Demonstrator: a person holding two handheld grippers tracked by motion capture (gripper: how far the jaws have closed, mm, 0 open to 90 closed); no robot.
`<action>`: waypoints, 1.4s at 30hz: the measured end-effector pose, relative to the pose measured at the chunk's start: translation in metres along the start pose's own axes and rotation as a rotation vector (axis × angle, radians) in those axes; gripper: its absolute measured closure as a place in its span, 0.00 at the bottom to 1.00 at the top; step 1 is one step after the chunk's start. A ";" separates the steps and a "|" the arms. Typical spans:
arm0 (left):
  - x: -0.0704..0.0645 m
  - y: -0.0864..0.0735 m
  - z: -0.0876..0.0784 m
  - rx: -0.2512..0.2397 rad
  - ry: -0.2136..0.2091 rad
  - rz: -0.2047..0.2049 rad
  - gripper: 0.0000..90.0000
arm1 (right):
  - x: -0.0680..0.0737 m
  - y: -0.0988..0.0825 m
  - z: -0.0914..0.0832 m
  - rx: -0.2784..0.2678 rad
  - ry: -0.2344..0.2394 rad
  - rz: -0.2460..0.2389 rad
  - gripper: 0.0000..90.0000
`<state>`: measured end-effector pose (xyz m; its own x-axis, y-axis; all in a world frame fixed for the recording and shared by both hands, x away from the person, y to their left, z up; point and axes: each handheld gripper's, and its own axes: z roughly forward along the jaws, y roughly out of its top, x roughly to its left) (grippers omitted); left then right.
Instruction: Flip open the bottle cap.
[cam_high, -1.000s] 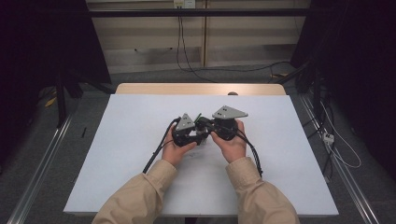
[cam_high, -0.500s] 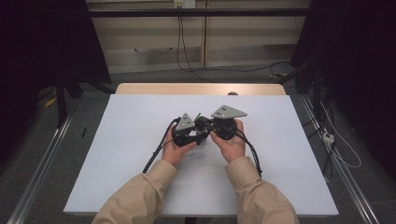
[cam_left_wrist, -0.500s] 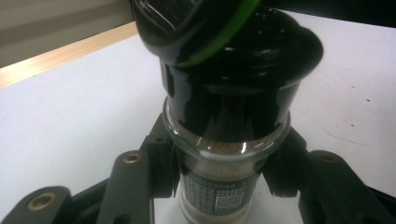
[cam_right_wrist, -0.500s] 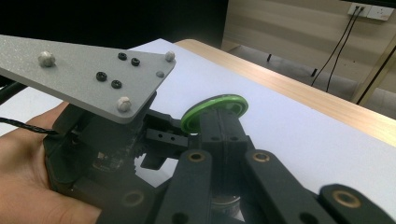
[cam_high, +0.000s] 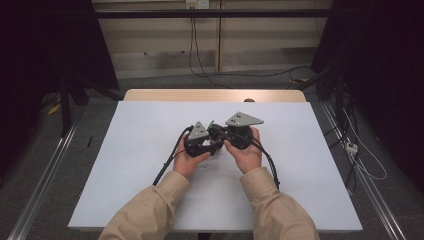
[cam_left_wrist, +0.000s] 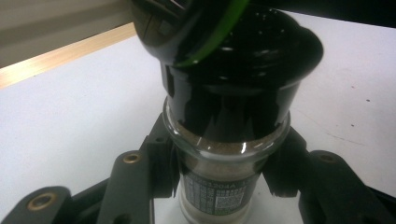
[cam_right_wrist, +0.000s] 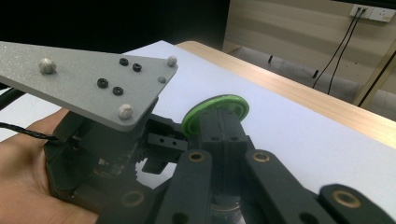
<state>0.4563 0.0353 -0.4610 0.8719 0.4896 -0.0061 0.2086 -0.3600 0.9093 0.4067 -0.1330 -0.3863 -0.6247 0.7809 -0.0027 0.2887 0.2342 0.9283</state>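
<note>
Both claws meet mid-table, left claw (cam_left_wrist: 219, 186) clamping spice jar (cam_left_wrist: 219, 196), right claw (cam_right_wrist: 219, 126) closed, lid (cam_right_wrist: 215, 112) half-hidden.

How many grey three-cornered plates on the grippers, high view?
2. One grey three-cornered plate tops the left gripper, above the left hand; the larger plate tops the right gripper, above the right hand. None looks hidden.

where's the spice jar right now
The spice jar is clamped between the left gripper jaws, near the middle of the white table. Its black cap meets the right gripper.
</note>
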 end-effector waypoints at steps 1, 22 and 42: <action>0.000 0.000 0.000 0.000 0.000 0.000 0.59 | 0.000 0.000 0.000 0.000 0.001 -0.001 1.00; 0.000 0.000 0.000 -0.003 -0.001 -0.003 0.59 | 0.000 0.000 0.003 0.000 0.006 -0.001 1.00; 0.000 0.000 0.000 -0.003 -0.001 -0.001 0.59 | -0.001 0.001 0.005 0.003 0.002 -0.003 1.00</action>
<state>0.4558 0.0353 -0.4612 0.8722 0.4890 -0.0073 0.2078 -0.3571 0.9106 0.4114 -0.1302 -0.3874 -0.6273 0.7788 -0.0050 0.2886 0.2385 0.9273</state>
